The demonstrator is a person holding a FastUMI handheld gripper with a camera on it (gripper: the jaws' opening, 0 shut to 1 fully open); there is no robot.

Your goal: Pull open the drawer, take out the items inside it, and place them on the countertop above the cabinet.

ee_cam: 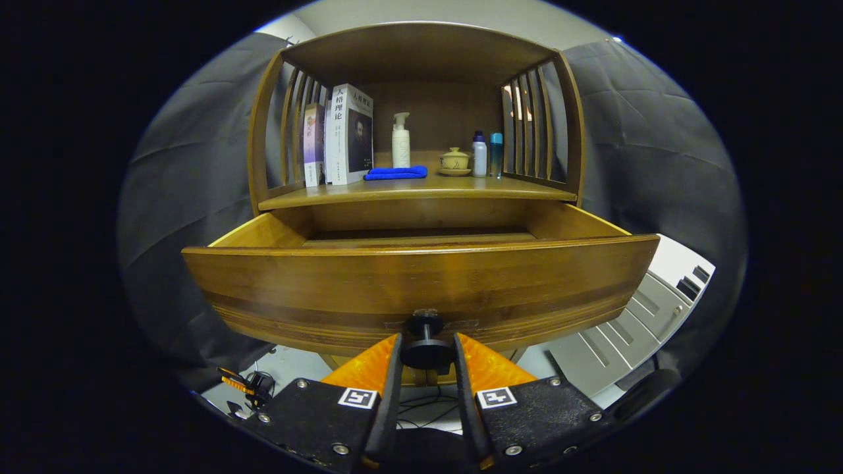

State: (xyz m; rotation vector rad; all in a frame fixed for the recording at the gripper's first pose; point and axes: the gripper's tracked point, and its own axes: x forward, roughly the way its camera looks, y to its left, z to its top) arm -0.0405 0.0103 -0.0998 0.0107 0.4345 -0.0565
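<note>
Drawer point(421, 276) sat pulled out below the countertop point(421, 191), its inside hidden behind the front panel. Your gripper point(427, 355) had both fingers pinching the knob point(426, 345). Books point(339, 135), blue cloth point(395, 173), pump bottle point(401, 140) stood on the countertop.

Your light is dim and warm; the drawer front point(421, 280) shines softly, its inside lies in shadow, and fisheye bowing curves the far edges.

Drawer knob point(426, 345) between fingers point(393, 368); drawer point(421, 283) beyond.
</note>
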